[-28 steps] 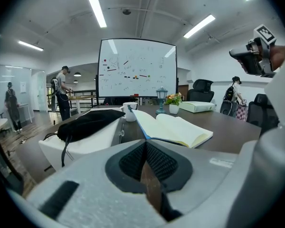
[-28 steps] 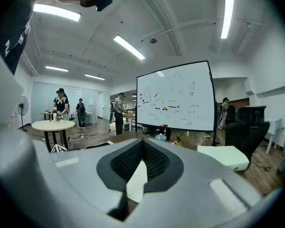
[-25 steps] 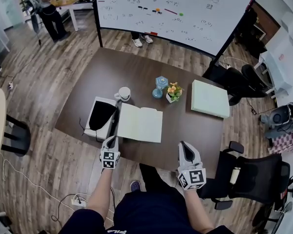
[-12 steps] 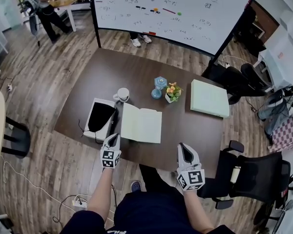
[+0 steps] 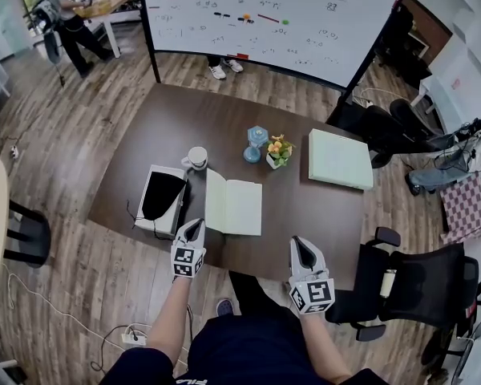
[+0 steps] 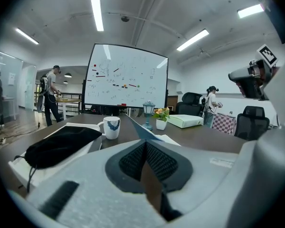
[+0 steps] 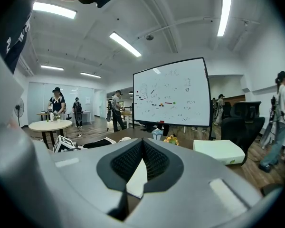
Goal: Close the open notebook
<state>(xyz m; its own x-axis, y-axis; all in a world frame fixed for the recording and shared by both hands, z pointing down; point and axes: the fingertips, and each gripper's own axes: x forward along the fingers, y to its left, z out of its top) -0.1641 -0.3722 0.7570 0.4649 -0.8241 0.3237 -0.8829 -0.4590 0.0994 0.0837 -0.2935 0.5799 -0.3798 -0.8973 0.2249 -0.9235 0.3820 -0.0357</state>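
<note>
The open notebook (image 5: 239,208) lies with white pages up near the front edge of the dark table (image 5: 176,119). Its left leaf stands tilted up; in the left gripper view it shows as a thin bluish slanted sheet (image 6: 138,129). My left gripper (image 5: 194,228) hangs just off the notebook's near left corner, jaws shut and empty (image 6: 145,145). My right gripper (image 5: 301,245) hovers at the table's front edge to the right of the notebook, also shut and empty (image 7: 142,145). A bit of white page (image 7: 137,177) shows below its pads.
A black pouch (image 5: 163,192) rests on a white case left of the notebook. Behind it stand a mug (image 5: 196,157), a blue lantern (image 5: 255,141) and a flower pot (image 5: 278,151). A pale green box (image 5: 339,159) lies at the right. An office chair (image 5: 417,287) stands nearby.
My left gripper has shifted right and up toward the notebook's near left corner. The notebook's left leaf now looks narrower, more raised. The right gripper has hardly moved.
</note>
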